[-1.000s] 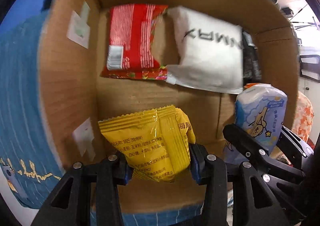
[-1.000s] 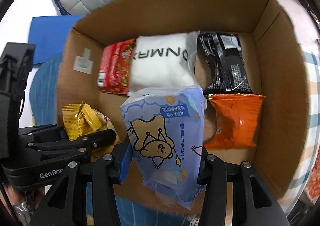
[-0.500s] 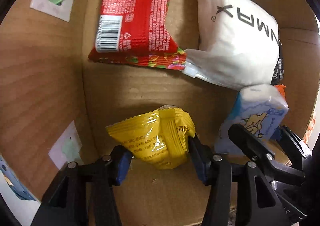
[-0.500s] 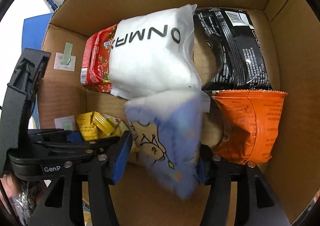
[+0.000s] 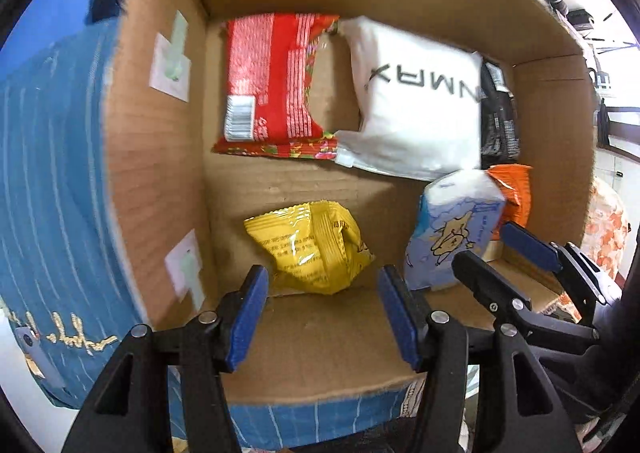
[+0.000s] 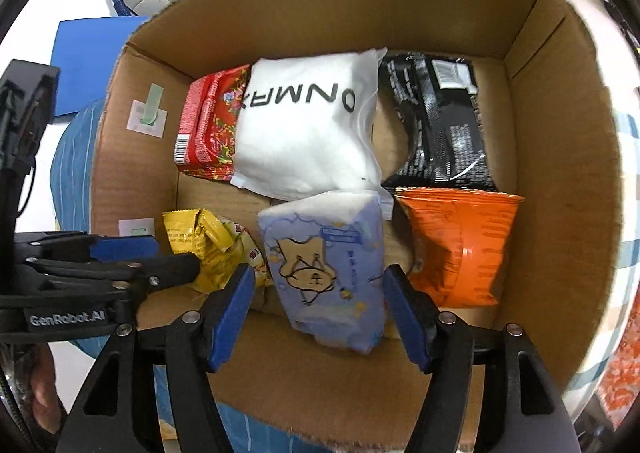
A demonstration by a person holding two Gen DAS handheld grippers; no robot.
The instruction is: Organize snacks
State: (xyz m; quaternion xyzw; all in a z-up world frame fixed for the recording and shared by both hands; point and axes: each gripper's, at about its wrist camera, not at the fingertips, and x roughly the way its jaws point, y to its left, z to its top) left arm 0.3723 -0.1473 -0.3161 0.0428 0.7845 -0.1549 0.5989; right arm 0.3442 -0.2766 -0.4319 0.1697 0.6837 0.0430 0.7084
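A cardboard box (image 5: 152,157) (image 6: 560,173) holds the snacks. The yellow packet (image 5: 312,249) (image 6: 204,245) lies on the box floor near the front left. My left gripper (image 5: 320,285) (image 6: 160,257) stands open just behind it, not touching. The pale blue bear-print pack (image 6: 328,273) (image 5: 452,237) rests on the floor beside it, between the fingers of my open right gripper (image 6: 318,285) (image 5: 500,253), which are clear of its sides.
Further back lie a red packet (image 5: 272,81), a white pouch (image 6: 308,121) and a black packet (image 6: 440,121). An orange packet (image 6: 460,249) lies at the right. The box stands on a blue striped cloth (image 5: 48,181).
Both grippers have opened and let go: the yellow packet and the blue pack now lie on the box floor. Both grippers have drawn back towards the box's front edge.
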